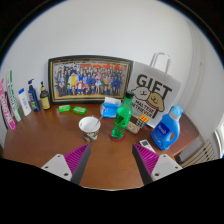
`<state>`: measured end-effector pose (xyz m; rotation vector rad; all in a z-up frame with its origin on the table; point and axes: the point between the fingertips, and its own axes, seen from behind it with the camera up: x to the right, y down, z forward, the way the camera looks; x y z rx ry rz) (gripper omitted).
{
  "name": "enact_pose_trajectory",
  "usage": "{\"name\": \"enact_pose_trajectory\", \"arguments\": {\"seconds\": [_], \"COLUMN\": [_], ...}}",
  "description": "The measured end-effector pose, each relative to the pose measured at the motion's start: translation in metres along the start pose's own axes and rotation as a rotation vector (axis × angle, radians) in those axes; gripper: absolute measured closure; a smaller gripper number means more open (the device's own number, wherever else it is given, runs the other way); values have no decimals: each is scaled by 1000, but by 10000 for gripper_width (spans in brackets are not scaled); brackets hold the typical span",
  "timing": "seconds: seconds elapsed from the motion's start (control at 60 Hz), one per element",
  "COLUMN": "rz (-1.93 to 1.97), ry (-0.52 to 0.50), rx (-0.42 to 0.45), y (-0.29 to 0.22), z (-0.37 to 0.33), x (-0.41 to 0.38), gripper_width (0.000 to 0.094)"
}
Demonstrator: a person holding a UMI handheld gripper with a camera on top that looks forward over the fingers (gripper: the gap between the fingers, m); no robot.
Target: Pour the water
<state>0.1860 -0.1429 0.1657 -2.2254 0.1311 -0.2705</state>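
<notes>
We held the tongs [111,160] wide open over the brown wooden surface [45,140], with nothing between the two fingers. The pink pads [74,156] on the fingers pointed at the things ahead.

Just ahead of the tongs, at about 12 o'clock, stood a green plastic bottle with a green cap [121,117]. It stood upright. A little to its left, at 11 o'clock, sat a small white paper cup [90,127] with its mouth tipped toward us. The bottle and the cup were near each other but not touching.

At 1 o'clock stood a blue plastic jug with a handle [166,130]. Behind the green bottle was a white paper bag with the word GIFT on it [152,90]. A small light blue box [110,107] sat beside the bottle.

At the back, against the white wall, leaned a framed picture of a group of people [89,77]. Far off at 10 o'clock, a row of tall bottles and tubes [22,100] stood along the edge. Two small green blocks [71,108] lay in front of the picture.
</notes>
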Motion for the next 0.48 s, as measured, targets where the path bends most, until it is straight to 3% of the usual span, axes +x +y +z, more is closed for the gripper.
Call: {"name": "enact_pose_trajectory", "arguments": {"seconds": [0.2,0.483], "rz": [7,-4], "ry": [7,-12], "rx": [19,9], "y": [11,27], "z": [-61,-84], "x": [-31,-56], "gripper_width": [83,83]}}
